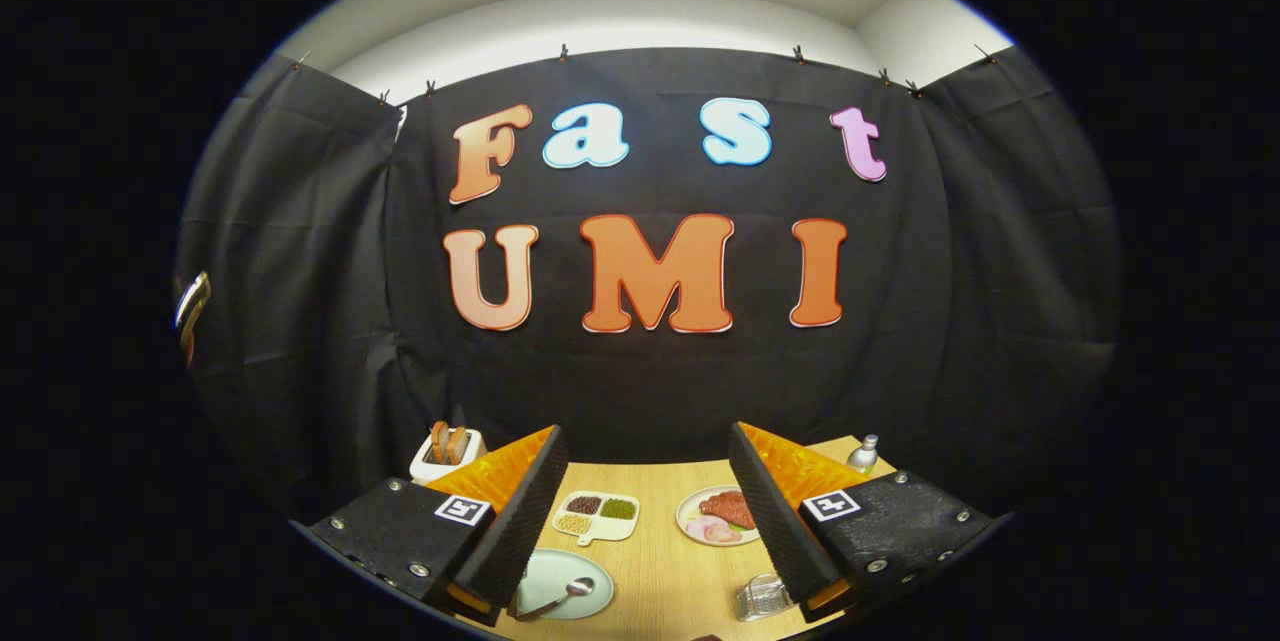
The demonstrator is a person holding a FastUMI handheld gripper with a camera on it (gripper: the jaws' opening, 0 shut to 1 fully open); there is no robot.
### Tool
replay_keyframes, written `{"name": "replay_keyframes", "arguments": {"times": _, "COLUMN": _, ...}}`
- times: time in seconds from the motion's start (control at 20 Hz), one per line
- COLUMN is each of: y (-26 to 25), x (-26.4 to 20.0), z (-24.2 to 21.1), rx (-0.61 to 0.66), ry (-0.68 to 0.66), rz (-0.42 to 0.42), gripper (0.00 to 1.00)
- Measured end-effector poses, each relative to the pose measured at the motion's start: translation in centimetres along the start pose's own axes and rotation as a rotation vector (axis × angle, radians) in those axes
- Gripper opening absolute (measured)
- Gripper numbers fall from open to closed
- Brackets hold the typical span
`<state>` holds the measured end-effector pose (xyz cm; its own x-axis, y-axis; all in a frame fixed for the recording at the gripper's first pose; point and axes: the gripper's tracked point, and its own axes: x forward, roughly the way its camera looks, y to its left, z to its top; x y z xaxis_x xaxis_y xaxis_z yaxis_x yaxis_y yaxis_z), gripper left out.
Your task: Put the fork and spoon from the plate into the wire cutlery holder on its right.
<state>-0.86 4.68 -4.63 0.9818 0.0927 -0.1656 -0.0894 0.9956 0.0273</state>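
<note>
Currently on the wooden table (665,571): pale plate (565,586) carrying a spoon (560,597), beside the left finger; wire cutlery holder (762,598) by the right finger. Gripper (648,521) fingers wide apart, holding nothing, above the table. Beyond: divided dish of beans (596,515), plate of meat (718,515), toast rack (448,451), small bottle (864,453).

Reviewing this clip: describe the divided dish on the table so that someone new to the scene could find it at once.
Start at the wooden table below the black cloth wall. The open gripper hangs above it, and the divided dish lies between the two fingers, beyond the pale plate with the spoon. Unlike the round plate of meat beside it, it has small compartments, each with a different filling.
</note>
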Motion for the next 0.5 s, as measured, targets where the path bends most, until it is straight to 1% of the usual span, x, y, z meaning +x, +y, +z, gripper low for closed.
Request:
{"name": "replay_keyframes", "arguments": {"times": 0.15, "y": 2.3, "x": 0.5, "z": -2.0, "rx": -0.008, "ry": 0.062, "rz": 0.044, "gripper": 0.98}}
{"name": "replay_keyframes", "arguments": {"times": 0.35, "y": 6.1, "x": 1.0, "z": -5.8, "rx": -0.025, "ry": 0.188, "rz": 0.136, "gripper": 0.98}}
{"name": "replay_keyframes", "arguments": {"times": 0.5, "y": 8.7, "x": 1.6, "z": -8.2, "rx": -0.005, "ry": 0.278, "rz": 0.200, "gripper": 0.98}}
